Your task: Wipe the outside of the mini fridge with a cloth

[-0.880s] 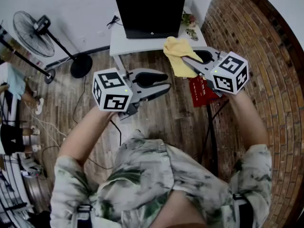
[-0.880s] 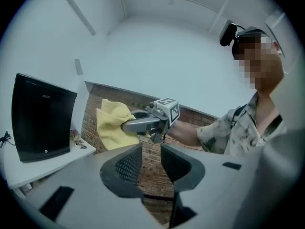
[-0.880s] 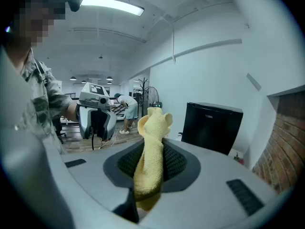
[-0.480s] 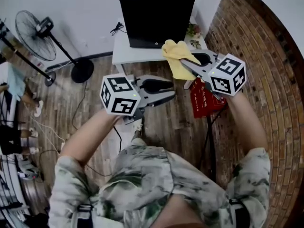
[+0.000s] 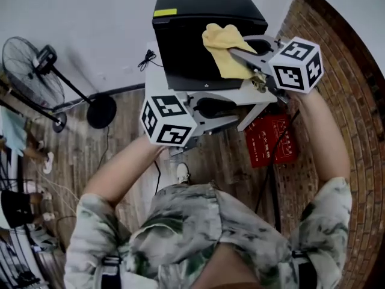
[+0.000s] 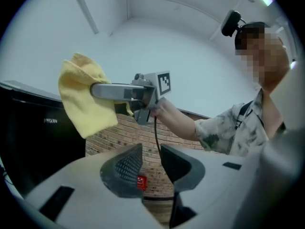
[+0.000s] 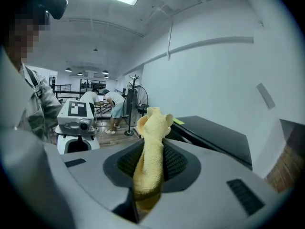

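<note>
1. The fridge (image 5: 192, 35) stands on a small white tabletop (image 5: 252, 94) at the far centre of the scene, against the wall; its dark door faces the person.
2. The right gripper (image 5: 233, 53) has its jaws clamped on a yellow cloth (image 5: 224, 46); the right gripper view shows the cloth bunched up between the pads and sticking out past the tips.
3. The relation that matters: the fridge lies just beyond these jaws and a little to their left in the head view, so the cloth hangs over the top near the right near corner; the jaws point across the top toward the left.
4. Whether the cloth is touching the fridge is hard to say; from the left gripper view it seems to hang just off the upper right edge, apart from the black surface.
5. The left gripper (image 5: 234, 114) is lower and nearer the person, by the near edge of the tabletop below the door; its jaws stand narrowly apart with nothing between them.
6. The right gripper is the nearer one to the fridge and the only one with the cloth; my judgement is that wiping has not begun, and the next move is to lower the cloth onto the top or the right side and drag it along the surface.
</note>
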Available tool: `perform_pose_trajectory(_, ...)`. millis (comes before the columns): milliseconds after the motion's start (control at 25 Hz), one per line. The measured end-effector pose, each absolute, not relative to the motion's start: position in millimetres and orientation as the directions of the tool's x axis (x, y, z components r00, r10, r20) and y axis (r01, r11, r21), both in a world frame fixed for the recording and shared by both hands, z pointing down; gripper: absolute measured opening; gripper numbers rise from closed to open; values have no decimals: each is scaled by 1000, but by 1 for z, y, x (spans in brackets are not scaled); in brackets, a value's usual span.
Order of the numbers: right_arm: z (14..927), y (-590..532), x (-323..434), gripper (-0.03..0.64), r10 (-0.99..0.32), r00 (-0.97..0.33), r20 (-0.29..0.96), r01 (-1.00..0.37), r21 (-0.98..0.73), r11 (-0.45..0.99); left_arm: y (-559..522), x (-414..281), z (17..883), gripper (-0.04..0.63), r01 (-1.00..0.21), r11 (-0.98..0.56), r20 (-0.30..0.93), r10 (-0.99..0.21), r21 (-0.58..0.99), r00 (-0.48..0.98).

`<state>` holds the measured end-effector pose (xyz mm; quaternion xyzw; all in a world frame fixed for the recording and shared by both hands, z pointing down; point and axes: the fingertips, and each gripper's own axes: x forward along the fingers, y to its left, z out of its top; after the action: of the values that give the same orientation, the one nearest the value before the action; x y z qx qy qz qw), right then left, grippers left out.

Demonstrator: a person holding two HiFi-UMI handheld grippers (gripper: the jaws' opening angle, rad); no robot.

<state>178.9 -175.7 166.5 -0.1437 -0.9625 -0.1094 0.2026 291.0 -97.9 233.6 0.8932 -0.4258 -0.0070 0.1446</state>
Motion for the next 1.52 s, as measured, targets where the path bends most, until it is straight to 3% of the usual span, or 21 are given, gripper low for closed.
perform_pose_trajectory(320,118,-227,35,95,164,-891,423,276,218,936,-134,204,213,112,-742,-637,104,-740,209,665)
perform_pose_trajectory(760,136,-249,-77,95,181,-843,507,364,288,886,-191,186,221,112,-758,-627,116,-752,180,649)
perform_pose_trajectory(1000,159,-300,-78,95,124,-812,571,352,307,884,-220,181,221,112,-763,-620,118,-757,182,643)
perform_pose_trajectory(1520,179,-457,-8,95,-92,-780,619,169,351,921,-271,203,222,112,-727,-660,119,-719,189,684)
